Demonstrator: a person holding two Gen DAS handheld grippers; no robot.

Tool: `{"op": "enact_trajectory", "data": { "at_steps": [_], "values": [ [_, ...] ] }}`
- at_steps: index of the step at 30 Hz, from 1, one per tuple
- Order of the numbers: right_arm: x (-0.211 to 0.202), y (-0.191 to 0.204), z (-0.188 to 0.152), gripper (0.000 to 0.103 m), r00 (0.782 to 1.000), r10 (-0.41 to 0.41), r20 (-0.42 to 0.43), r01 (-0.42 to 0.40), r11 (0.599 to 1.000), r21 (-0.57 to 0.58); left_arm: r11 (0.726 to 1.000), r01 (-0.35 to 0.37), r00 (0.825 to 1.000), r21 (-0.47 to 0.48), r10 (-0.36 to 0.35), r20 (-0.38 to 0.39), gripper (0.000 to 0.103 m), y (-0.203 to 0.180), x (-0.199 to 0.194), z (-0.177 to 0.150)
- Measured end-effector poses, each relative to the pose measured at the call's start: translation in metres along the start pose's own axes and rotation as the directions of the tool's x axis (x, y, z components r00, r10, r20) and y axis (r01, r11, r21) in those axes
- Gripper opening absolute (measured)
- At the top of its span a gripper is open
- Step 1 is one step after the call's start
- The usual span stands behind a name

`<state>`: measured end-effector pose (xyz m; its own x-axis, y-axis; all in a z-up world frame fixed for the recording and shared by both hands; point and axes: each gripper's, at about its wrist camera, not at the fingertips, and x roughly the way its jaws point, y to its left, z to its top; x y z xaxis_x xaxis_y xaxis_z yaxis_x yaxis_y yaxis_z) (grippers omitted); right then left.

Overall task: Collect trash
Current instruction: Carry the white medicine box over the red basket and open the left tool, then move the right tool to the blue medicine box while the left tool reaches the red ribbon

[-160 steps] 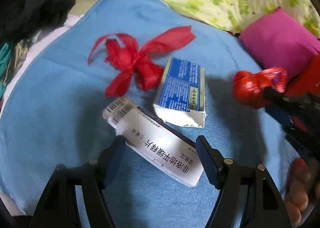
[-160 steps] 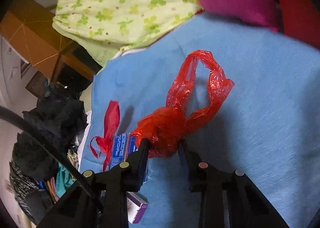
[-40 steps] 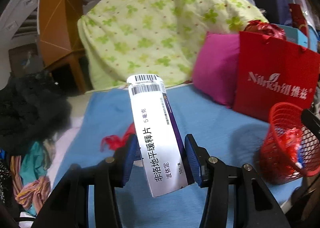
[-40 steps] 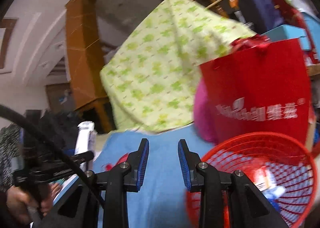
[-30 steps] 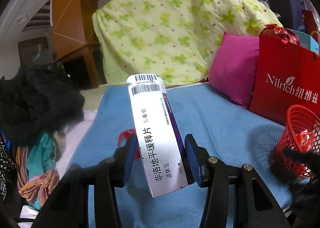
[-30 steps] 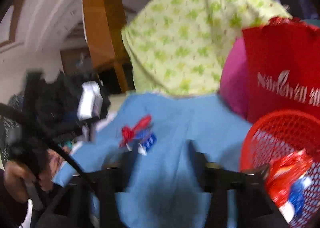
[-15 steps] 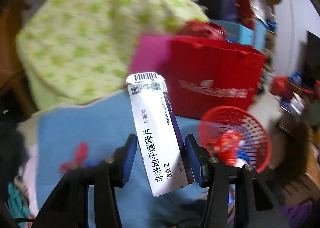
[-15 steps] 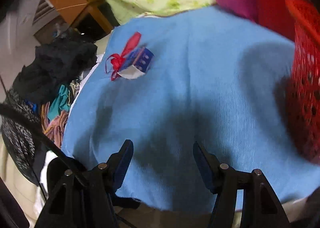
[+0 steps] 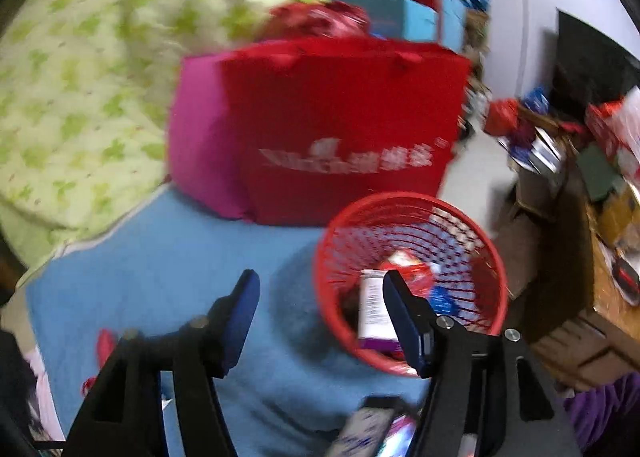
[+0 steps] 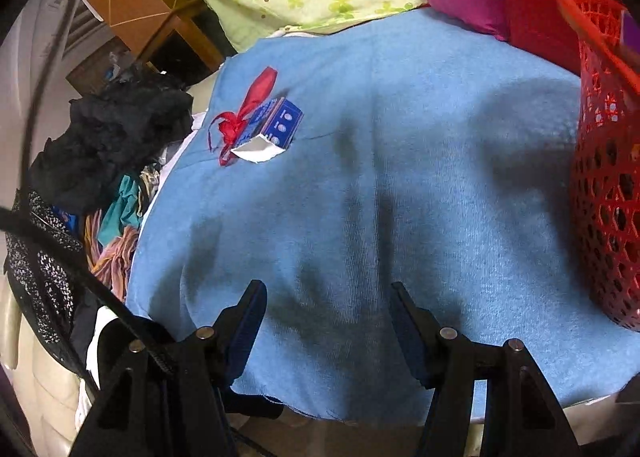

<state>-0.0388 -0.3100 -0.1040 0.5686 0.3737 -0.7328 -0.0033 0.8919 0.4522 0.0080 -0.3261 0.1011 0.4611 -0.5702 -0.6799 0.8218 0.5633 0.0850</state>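
My left gripper (image 9: 320, 285) hovers beside the rim of the red mesh basket (image 9: 472, 241); its jaws are opening and nothing is between them. The white medicine box (image 9: 372, 307) lies inside the basket with a red bag (image 9: 412, 269) and other scraps. My right gripper (image 10: 328, 293) stands open and empty low over the near edge of the blue blanket (image 10: 420, 177). A torn blue box (image 10: 278, 125) and a red ribbon (image 10: 248, 109) lie together at the blanket's far left. The basket (image 10: 604, 185) stands at the right of that view.
A red paper bag (image 9: 344, 129) and a pink cushion (image 9: 200, 145) stand behind the basket, with a green clover quilt (image 9: 80, 77) at the left. A heap of dark clothes (image 10: 120, 129) lies off the blanket's left edge. A cluttered wooden table (image 9: 608, 217) is at the right.
The left gripper swung right to the basket and let go of the white box, which now lies inside. The right gripper dipped toward the blanket, then held still.
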Motion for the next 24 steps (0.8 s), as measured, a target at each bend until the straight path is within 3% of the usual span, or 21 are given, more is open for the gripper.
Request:
{"op": "enact_trajectory", "data": {
  "at_steps": [3,6,9,10,11,12,14,16,21,24],
  "values": [
    [0.0,0.001,0.0,0.066,1.0,-0.007,0.002,0.007,1.0,-0.005,0.992,-0.094,0.995,-0.088,0.097,0.031,0.069,0.045,-0.024,-0.026],
    [-0.001,0.007,0.0,0.066,1.0,-0.022,0.019,0.023,0.999,-0.03,0.964,-0.189,0.979,-0.187,0.2,0.037,0.07,0.095,-0.048,-0.064],
    [-0.004,0.013,0.004,0.066,0.998,0.002,0.06,0.001,0.999,-0.049,0.891,-0.336,0.936,-0.305,0.352,-0.005,0.073,0.155,-0.074,-0.121],
    [-0.005,0.015,0.005,0.066,0.997,0.009,0.073,-0.005,0.998,-0.056,0.841,-0.401,0.909,-0.363,0.413,-0.049,0.073,0.182,-0.083,-0.149],
    [-0.005,0.019,0.007,0.066,0.996,0.021,0.092,-0.015,0.998,-0.065,0.813,-0.432,0.895,-0.391,0.439,-0.075,0.073,0.196,-0.088,-0.163],
    [-0.005,0.021,0.008,0.066,0.994,0.029,0.103,-0.022,0.997,-0.071,0.764,-0.47,0.875,-0.442,0.469,-0.12,0.073,0.215,-0.094,-0.188],
    [-0.002,0.03,0.012,0.066,0.991,0.044,0.125,-0.033,0.995,-0.094,0.692,-0.504,0.854,-0.517,0.486,-0.183,0.073,0.242,-0.099,-0.225],
    [0.005,0.043,0.02,0.066,0.989,0.046,0.144,-0.027,0.991,-0.131,0.65,-0.524,0.843,-0.55,0.487,-0.229,0.073,0.258,-0.096,-0.253],
    [0.032,0.068,0.054,0.066,0.987,0.062,0.147,-0.037,0.986,-0.165,0.612,-0.545,0.829,-0.573,0.495,-0.26,0.073,0.272,-0.077,-0.285],
    [0.062,0.072,0.081,0.066,0.991,0.075,0.109,-0.065,0.993,-0.098,0.582,-0.544,0.824,-0.605,0.506,-0.255,0.073,0.276,-0.064,-0.292]
  ]
}}
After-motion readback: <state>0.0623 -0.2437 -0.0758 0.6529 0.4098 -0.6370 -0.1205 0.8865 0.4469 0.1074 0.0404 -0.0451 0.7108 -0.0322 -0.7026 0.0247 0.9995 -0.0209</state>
